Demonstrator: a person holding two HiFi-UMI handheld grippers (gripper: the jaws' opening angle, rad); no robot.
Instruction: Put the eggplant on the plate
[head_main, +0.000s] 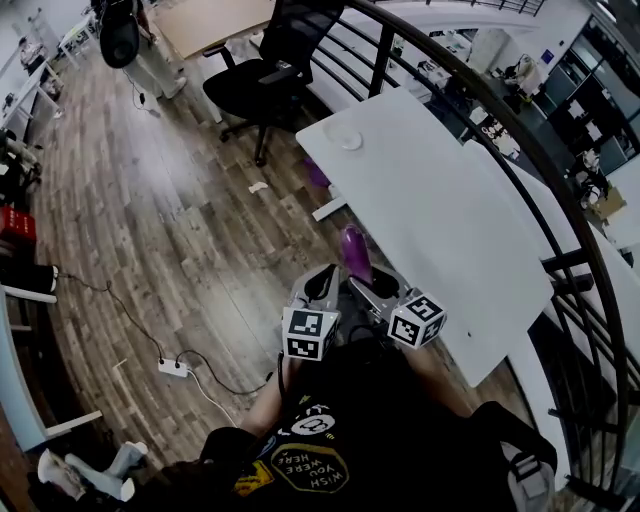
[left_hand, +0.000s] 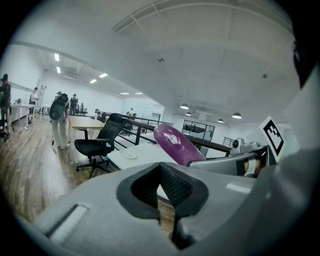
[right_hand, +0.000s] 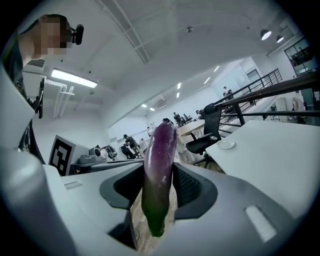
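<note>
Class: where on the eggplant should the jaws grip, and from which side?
Across its slim lower half, coming in from the side. The eggplant stands upright and is long and round, so the jaws can close across its narrow width, as the right gripper holds it now.

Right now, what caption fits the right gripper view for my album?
Right gripper grips a long glossy purple eggplant; a small white plate waits on the white table.

Floor (head_main: 150, 220): grey-brown wood planks, spread over the left half of the head view.
Tabletop (head_main: 440, 200): white, long, placed right of centre.
Railing (head_main: 566, 262): black, curved, run along the right edge.
Office chair (head_main: 270, 70): black, set at top centre.
Power strip (head_main: 173, 368): white, laid at lower left.
Ceiling lights (left_hand: 102, 75): lit.
</note>
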